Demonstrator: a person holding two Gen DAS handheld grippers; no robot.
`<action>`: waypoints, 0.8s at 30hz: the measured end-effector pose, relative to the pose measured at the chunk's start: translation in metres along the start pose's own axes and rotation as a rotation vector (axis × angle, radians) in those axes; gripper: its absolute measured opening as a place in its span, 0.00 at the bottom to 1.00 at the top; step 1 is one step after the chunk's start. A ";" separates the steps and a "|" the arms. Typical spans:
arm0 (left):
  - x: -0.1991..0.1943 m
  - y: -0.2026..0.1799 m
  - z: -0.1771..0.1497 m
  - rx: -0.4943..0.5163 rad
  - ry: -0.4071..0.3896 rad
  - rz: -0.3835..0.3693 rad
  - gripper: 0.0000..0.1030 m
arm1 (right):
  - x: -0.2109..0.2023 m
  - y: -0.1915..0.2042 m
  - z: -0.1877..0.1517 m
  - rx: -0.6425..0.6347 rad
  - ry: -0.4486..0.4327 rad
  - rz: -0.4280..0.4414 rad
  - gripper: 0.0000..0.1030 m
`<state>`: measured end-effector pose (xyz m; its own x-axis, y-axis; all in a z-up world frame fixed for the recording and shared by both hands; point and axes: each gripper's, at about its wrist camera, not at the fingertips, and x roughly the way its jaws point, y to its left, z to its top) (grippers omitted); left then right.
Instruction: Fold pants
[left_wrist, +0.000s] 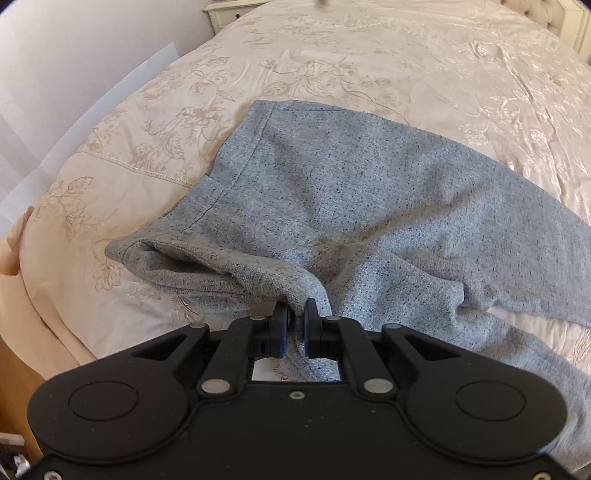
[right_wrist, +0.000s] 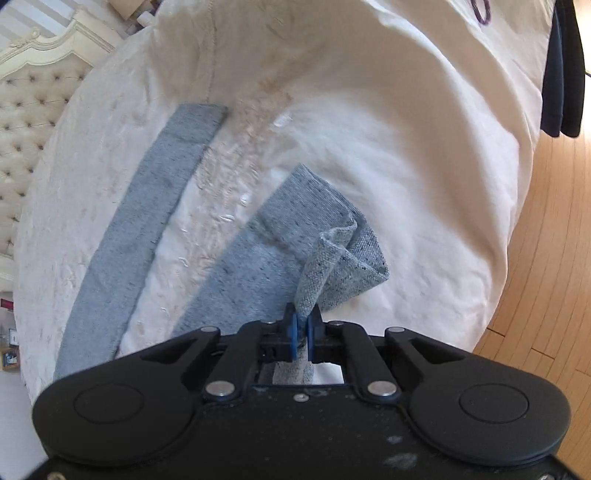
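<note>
My left gripper (left_wrist: 296, 314) is clamped on a pinch of the waistband of the grey pants (left_wrist: 332, 206), near the bed's (left_wrist: 369, 55) side edge. My right gripper (right_wrist: 302, 325) is clamped on a leg cuff (right_wrist: 332, 236), beside the other leg (right_wrist: 147, 221). No readable writing shows on the fabric.

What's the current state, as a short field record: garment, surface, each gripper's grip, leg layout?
garment: grey speckled pants, unfolded
surface: cream embroidered bedspread
left gripper: shut on the waistband edge, fabric pinched between the pads
right gripper: shut on the cuff end of the near leg, cuff bunched and lifted
far leg: flat on the bed, apart from the near leg
fold: not yet made
</note>
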<state>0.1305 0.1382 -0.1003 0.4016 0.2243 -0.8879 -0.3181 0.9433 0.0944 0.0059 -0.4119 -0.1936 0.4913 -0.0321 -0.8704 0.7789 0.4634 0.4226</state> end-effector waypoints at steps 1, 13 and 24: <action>-0.001 0.000 0.001 -0.012 -0.001 0.004 0.10 | -0.011 0.005 0.005 -0.014 -0.009 0.019 0.06; -0.029 0.000 0.026 -0.180 -0.068 -0.012 0.10 | -0.072 0.075 0.075 -0.108 -0.080 0.116 0.06; -0.020 -0.001 0.049 -0.229 -0.042 -0.060 0.10 | -0.066 0.094 0.083 0.015 -0.052 -0.073 0.06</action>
<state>0.1652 0.1449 -0.0604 0.4598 0.1840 -0.8688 -0.4773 0.8762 -0.0671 0.0793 -0.4395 -0.0756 0.4520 -0.1117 -0.8850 0.8190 0.4450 0.3622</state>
